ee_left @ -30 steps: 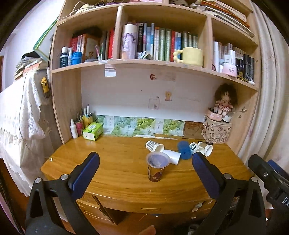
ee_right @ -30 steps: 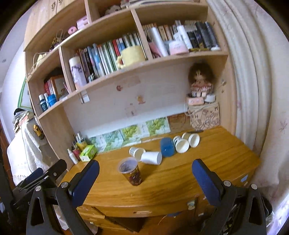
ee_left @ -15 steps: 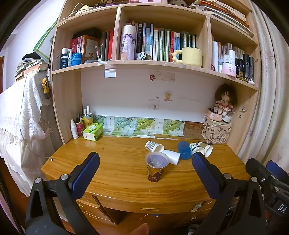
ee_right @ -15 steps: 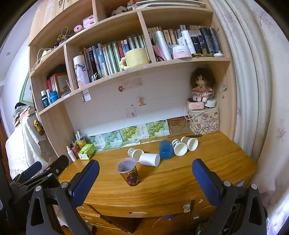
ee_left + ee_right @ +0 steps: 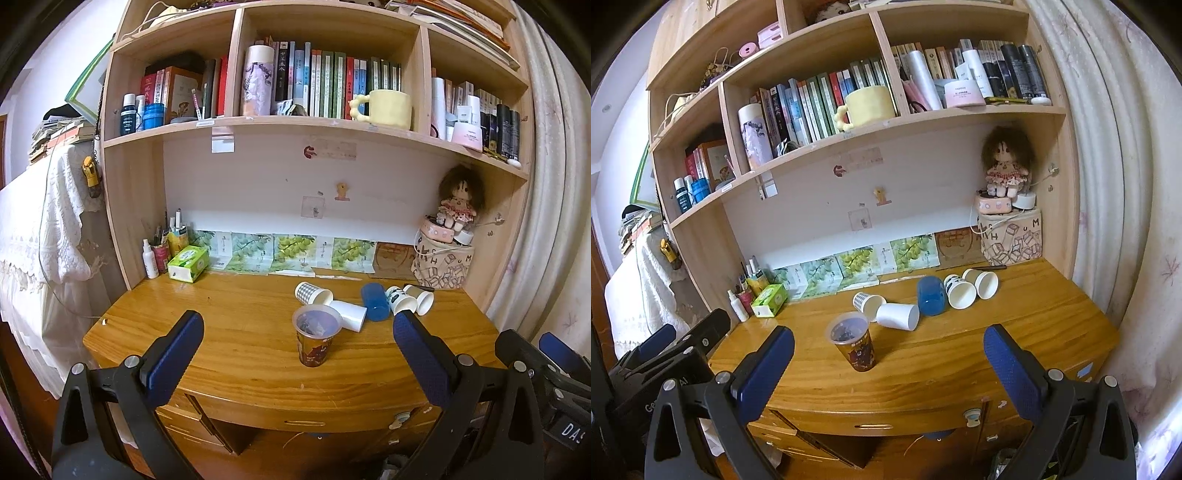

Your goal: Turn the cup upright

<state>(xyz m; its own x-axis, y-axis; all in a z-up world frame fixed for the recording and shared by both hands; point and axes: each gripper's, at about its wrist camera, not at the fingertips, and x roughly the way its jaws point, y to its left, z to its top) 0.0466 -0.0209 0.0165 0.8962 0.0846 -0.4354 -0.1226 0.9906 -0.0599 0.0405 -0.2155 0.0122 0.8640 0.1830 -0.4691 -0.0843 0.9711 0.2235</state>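
Observation:
A clear plastic cup with a brown printed sleeve point(image 5: 316, 336) stands upright on the wooden desk point(image 5: 240, 343), mouth up; it also shows in the right wrist view point(image 5: 854, 345). Behind it several cups lie on their sides: a checked paper cup point(image 5: 313, 293), a plain white cup point(image 5: 350, 315), a blue plastic cup point(image 5: 373, 302) and two more paper cups point(image 5: 410, 300). My left gripper point(image 5: 295, 332) is open and empty, held back in front of the desk. My right gripper point(image 5: 888, 345) is open and empty, also back from the desk edge.
A green tissue box point(image 5: 187, 263) and a pen pot with bottles point(image 5: 160, 251) stand at the desk's back left. A patterned bag with a doll on top point(image 5: 443, 264) stands at the back right. Bookshelves hang above. A curtain point(image 5: 1126, 221) hangs on the right.
Both grippers have drawn back slightly and levelled, so the desk sits a little farther off. The cups have not moved.

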